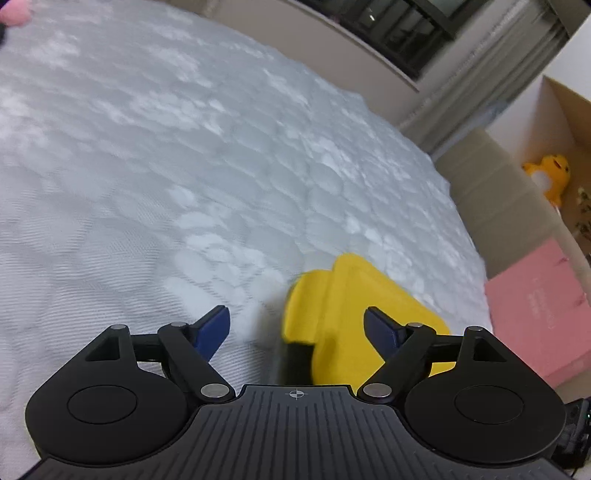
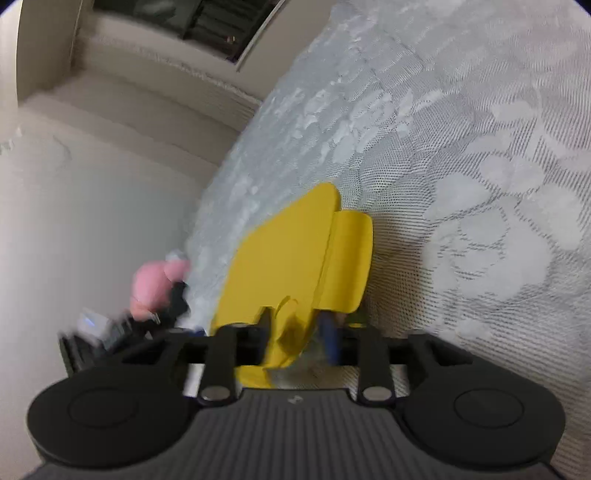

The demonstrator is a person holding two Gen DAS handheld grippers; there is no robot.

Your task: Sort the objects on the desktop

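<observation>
A flat yellow plastic piece (image 2: pixel 291 254) with a wide tab is held in my right gripper (image 2: pixel 299 332), whose blue pads are shut on its lower edge, over the white lace-covered surface (image 2: pixel 480 147). In the left wrist view the same yellow piece (image 1: pixel 343 310) shows just ahead, to the right of centre. My left gripper (image 1: pixel 297 325) is open and empty, its blue fingers (image 1: pixel 212 332) wide apart beside the yellow piece.
A pink soft toy (image 2: pixel 151 284) and a dark device (image 2: pixel 107 332) lie beyond the cover's edge at left. A cardboard box (image 1: pixel 517 192) holding a yellow plush (image 1: pixel 550 173) and a pink box (image 1: pixel 539 314) stand at the right. A pink object (image 1: pixel 14 13) sits far left.
</observation>
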